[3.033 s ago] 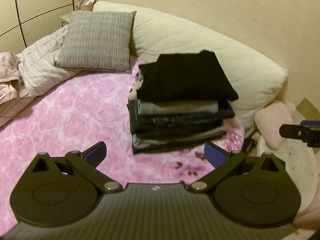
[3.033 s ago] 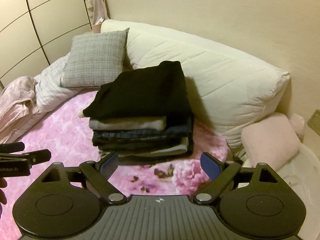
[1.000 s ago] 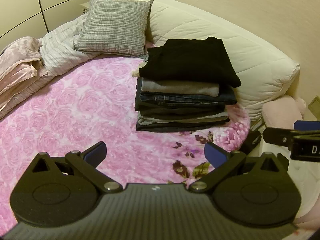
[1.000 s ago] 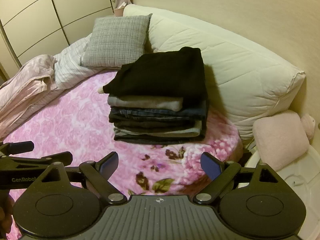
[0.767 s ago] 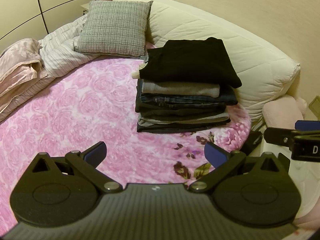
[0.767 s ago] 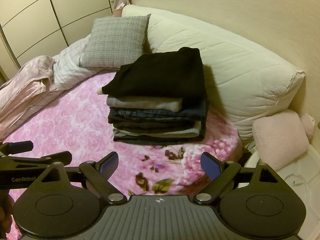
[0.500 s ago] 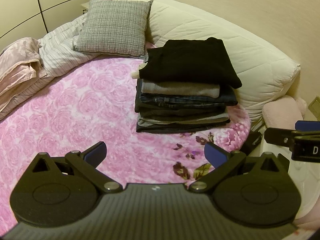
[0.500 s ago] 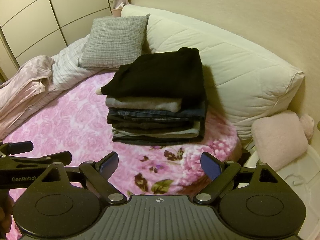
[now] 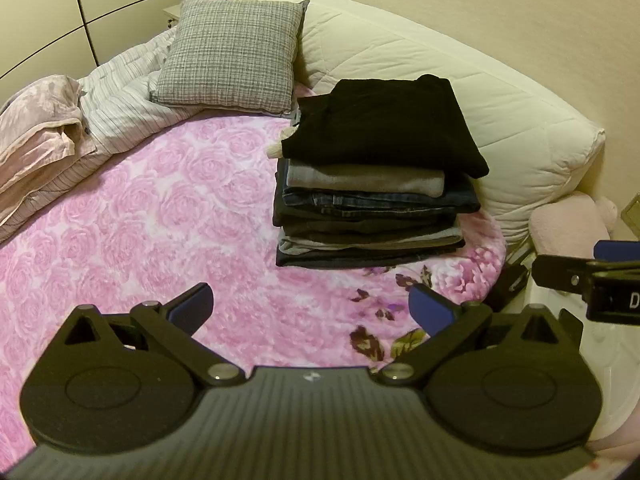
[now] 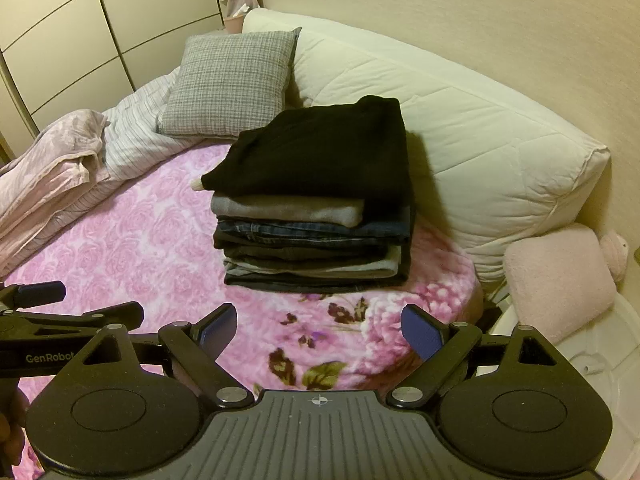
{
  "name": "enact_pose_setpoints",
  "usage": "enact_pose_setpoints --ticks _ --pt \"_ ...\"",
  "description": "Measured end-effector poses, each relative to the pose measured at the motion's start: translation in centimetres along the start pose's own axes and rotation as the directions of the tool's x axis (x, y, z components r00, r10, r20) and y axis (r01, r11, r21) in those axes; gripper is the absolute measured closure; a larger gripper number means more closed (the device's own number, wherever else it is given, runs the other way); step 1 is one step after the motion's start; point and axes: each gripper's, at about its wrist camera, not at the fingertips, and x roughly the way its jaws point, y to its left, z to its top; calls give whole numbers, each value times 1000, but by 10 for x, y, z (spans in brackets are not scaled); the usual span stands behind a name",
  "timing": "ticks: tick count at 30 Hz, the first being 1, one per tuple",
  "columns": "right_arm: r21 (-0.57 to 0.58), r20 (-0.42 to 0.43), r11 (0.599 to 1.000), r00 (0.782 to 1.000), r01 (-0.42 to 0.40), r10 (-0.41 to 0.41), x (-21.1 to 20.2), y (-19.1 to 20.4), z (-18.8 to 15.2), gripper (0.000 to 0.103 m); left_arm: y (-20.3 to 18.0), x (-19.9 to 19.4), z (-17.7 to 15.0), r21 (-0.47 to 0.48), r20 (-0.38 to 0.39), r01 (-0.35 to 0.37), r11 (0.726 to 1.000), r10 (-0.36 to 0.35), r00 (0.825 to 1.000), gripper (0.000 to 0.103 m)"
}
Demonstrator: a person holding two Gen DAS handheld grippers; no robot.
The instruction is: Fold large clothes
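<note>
A stack of folded clothes [image 9: 372, 216] [image 10: 312, 240] stands on the pink rose-patterned bedspread [image 9: 132, 220] [image 10: 120, 248], a black garment [image 9: 384, 124] [image 10: 320, 148] on top, grey and denim layers beneath. My left gripper [image 9: 310, 308] hovers open over the bedspread, short of the stack, holding nothing. Equally empty, my right gripper [image 10: 318, 328] stands open in front of the stack. Each gripper shows at the other view's edge.
A grey checked cushion [image 9: 232, 52] [image 10: 232, 84] and a long cream bolster [image 9: 460, 92] [image 10: 460, 128] lie behind the stack. Crumpled pink and striped bedding [image 9: 48, 132] [image 10: 68, 160] sits at left. A pink plush [image 10: 556, 280] and a white tub [image 10: 600, 372] are off the bed's right edge.
Since three seconds ago both grippers have drawn back and up from the stack, so more bedspread shows. Over the last second almost nothing moved.
</note>
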Motion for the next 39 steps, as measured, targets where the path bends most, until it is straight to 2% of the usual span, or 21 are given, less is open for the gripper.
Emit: enact_pose_setpoints --ticks 39 --pt "-7 2 1000 1000 -7 7 5 -8 8 17 -15 0 3 19 14 15 1000 -15 1000 1"
